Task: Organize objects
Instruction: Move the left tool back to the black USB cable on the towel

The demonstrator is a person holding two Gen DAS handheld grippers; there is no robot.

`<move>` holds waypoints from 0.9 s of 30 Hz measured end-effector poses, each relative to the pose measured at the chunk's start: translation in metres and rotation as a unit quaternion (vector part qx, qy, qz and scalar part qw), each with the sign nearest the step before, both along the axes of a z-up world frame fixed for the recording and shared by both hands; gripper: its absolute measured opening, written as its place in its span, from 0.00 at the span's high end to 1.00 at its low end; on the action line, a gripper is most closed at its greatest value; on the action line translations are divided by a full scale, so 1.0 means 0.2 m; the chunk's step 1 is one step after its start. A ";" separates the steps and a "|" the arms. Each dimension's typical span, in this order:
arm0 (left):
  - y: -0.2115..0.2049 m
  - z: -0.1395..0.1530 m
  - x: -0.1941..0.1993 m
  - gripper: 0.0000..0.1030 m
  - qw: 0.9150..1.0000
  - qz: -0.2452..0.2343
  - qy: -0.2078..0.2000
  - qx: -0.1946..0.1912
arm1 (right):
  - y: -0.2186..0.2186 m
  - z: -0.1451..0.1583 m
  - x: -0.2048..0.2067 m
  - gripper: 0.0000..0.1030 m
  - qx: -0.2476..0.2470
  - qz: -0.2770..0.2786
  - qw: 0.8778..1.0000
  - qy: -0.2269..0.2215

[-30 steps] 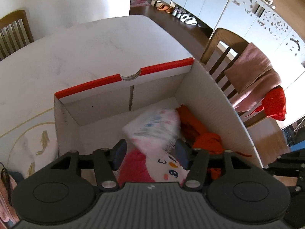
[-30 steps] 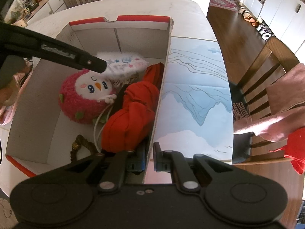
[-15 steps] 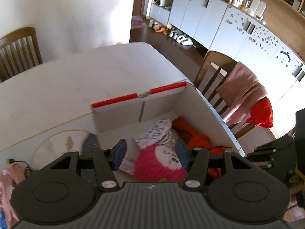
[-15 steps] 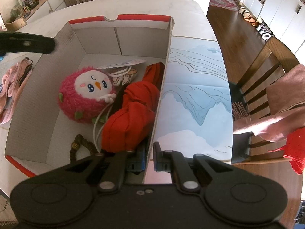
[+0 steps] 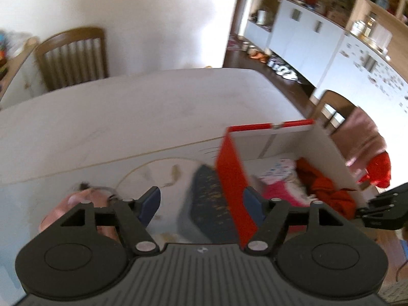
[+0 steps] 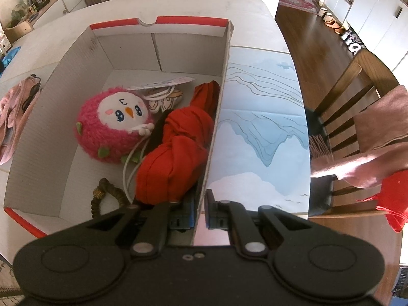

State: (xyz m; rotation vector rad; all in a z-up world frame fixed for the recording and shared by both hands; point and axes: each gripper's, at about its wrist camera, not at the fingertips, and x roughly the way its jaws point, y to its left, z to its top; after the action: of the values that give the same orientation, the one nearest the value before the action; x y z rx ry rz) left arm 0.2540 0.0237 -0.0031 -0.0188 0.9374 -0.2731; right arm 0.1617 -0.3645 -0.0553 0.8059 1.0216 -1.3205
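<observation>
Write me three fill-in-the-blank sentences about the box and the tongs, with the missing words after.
1. The right tongs are shut on the box's ____.
2. The plush with the bird face is ____ in colour.
3. The left tongs stand ____, holding nothing.

Missing words: wall; pink; open

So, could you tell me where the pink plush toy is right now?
In the right wrist view the pink plush toy lies inside the cardboard box, left of the red cloth bundle.
</observation>
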 end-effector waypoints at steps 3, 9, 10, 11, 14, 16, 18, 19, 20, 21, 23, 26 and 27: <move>0.09 -0.07 -0.01 0.31 1.000 0.020 0.005 0.003 | 0.00 0.00 0.00 0.94 0.001 -0.003 1.000 0.002; 0.22 -0.25 0.01 0.31 0.998 0.053 0.018 0.017 | 0.00 -0.01 0.00 0.94 0.002 -0.009 1.000 0.005; 0.24 -0.28 0.01 0.31 0.998 0.059 0.021 0.013 | 0.00 -0.01 0.00 0.94 0.003 -0.009 1.000 0.006; 0.25 -0.30 0.02 0.31 0.997 0.066 0.024 0.010 | 0.00 -0.01 0.00 0.94 0.003 -0.009 1.000 0.006; 0.28 -0.37 0.04 0.32 0.996 0.082 0.032 0.010 | 0.00 -0.01 0.00 0.94 0.004 -0.011 1.000 0.007; 0.30 -0.39 0.05 0.35 0.995 0.088 0.034 0.012 | 0.00 -0.01 0.00 0.94 0.004 -0.014 1.000 0.007; 0.31 -0.42 0.07 0.43 0.994 0.097 0.039 0.012 | 0.00 -0.01 0.01 0.94 0.005 -0.016 1.000 0.006; 0.32 -0.44 0.08 0.45 0.994 0.103 0.043 0.012 | -0.01 -0.01 0.01 0.94 0.005 -0.017 1.000 0.007; 0.33 -0.45 0.08 0.52 0.993 0.107 0.044 0.010 | -0.01 -0.01 0.01 0.94 0.005 -0.017 1.000 0.007; 0.34 -0.46 0.09 0.57 0.993 0.112 0.046 0.007 | -0.01 -0.01 0.01 0.94 0.006 -0.019 1.000 0.007; 0.35 -0.47 0.09 0.61 0.992 0.119 0.048 0.000 | -0.01 -0.01 0.00 0.94 0.006 -0.023 1.000 0.007; 0.34 -0.48 0.10 0.61 0.992 0.114 0.048 -0.004 | -0.01 -0.02 0.00 0.94 0.007 -0.030 1.000 0.007; 0.34 -0.49 0.11 0.61 0.992 0.114 0.050 0.005 | -0.01 -0.02 0.01 0.94 0.008 -0.032 0.999 0.007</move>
State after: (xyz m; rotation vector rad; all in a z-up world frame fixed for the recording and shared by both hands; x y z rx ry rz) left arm 0.2754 0.0916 -0.1008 -0.1308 1.0267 -0.0556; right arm 0.1629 -0.3674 -0.0590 0.8483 1.0248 -1.3759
